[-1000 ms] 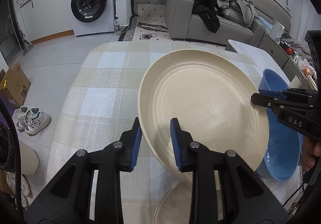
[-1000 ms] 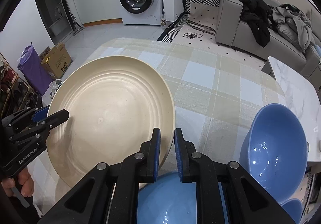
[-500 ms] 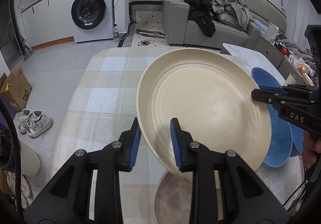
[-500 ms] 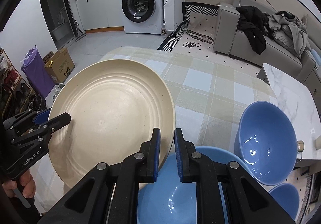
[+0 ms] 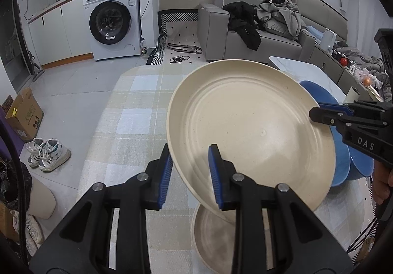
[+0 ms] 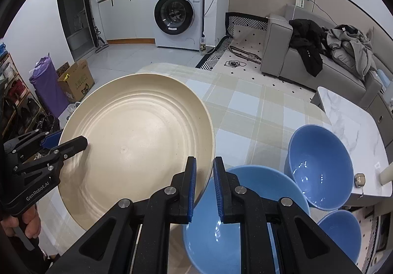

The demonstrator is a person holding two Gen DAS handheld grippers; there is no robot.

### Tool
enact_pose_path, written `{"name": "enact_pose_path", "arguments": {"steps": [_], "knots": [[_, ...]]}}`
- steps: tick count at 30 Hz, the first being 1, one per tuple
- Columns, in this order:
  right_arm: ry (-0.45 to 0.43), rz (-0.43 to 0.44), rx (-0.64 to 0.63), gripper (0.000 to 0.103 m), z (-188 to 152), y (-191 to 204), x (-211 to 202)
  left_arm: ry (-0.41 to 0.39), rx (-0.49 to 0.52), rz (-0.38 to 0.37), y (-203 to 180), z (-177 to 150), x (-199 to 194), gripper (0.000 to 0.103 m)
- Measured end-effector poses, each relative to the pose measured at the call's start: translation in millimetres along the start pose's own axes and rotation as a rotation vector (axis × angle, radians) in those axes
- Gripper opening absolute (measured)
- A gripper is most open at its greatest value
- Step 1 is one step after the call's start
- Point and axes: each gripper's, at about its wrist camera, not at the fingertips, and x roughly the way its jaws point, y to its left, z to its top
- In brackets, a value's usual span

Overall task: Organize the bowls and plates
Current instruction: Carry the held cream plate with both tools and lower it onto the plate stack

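The left tongs are clenched on the nine o'clock rim of a round cream plate with a matte, speckled face and shallow concentric ridges. It is held tilted above the checked cloth of the tabletop. The right tongs grip its three o'clock rim. Only the left view shows a second cream plate lying beneath; only the right view shows three glossy blue bowls at four o'clock.

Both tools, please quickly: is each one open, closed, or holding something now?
Left tool: closed on the near rim of the cream plate.
Right tool: closed on the same plate's opposite rim.
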Motion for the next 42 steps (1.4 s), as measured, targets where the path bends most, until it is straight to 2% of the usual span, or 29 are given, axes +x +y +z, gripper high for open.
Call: {"name": "enact_pose_path", "arguments": {"steps": [9,18,29,42], "knots": [[-0.027,-0.008,-0.003,0.016,-17.9,9.2,-23.1,-0.020,0.017,-0.013,-11.4,-16.7,-37.3,0.025],[-0.046,-0.010,0.009,0.016,-37.1,10.9,-38.2,-0.023,0.033,-0.027,-20.4,-34.8,-55.6,0.025],[-0.038,0.001,0.038,0.016,-57.0,13.1,-37.0,-0.011,0.051,-0.038,-20.8,-50.6,-51.9,0.025],[-0.076,0.007,0.072,0.016,-83.8,27.2,-43.8,0.009,0.037,-0.061,-6.9,-64.7,-40.3,0.025]]}}
